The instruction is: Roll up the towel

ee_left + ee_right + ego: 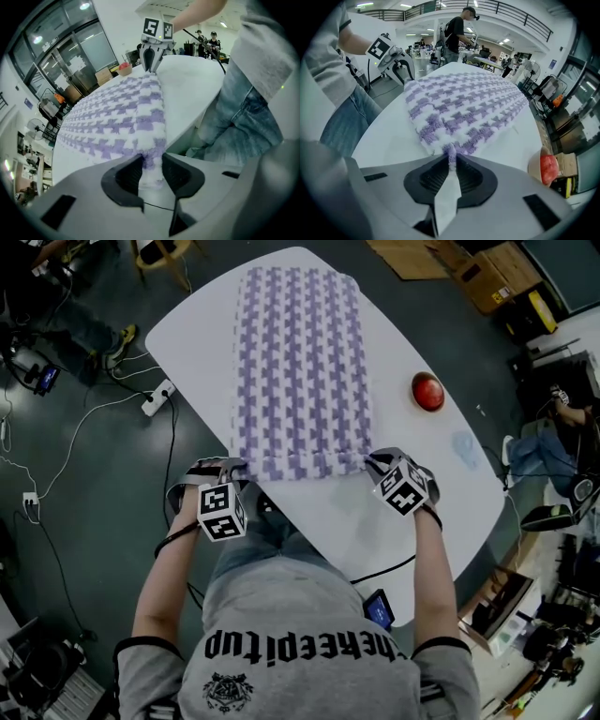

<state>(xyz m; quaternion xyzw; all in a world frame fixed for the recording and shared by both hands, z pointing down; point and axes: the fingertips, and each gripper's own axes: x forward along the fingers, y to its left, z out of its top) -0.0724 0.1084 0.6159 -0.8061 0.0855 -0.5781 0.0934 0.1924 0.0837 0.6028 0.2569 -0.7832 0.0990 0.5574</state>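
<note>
A purple-and-white patterned towel (300, 362) lies spread flat on the white oval table (412, 512), its near edge toward me. My left gripper (230, 468) is at the towel's near left corner. In the left gripper view the thick towel edge (150, 161) sits between the left gripper's (151, 166) spread jaws, which do not clamp it. My right gripper (375, 463) is at the near right corner. In the right gripper view, my right gripper (451, 164) is shut on a thin pinch of the towel's (464, 108) corner.
A red round thing in a bowl (427, 391) stands on the table right of the towel. A dark device (380, 608) hangs by a cable at the table's near edge. On the floor to the left lie a power strip (157, 397) and cables. People stand in the background (457, 30).
</note>
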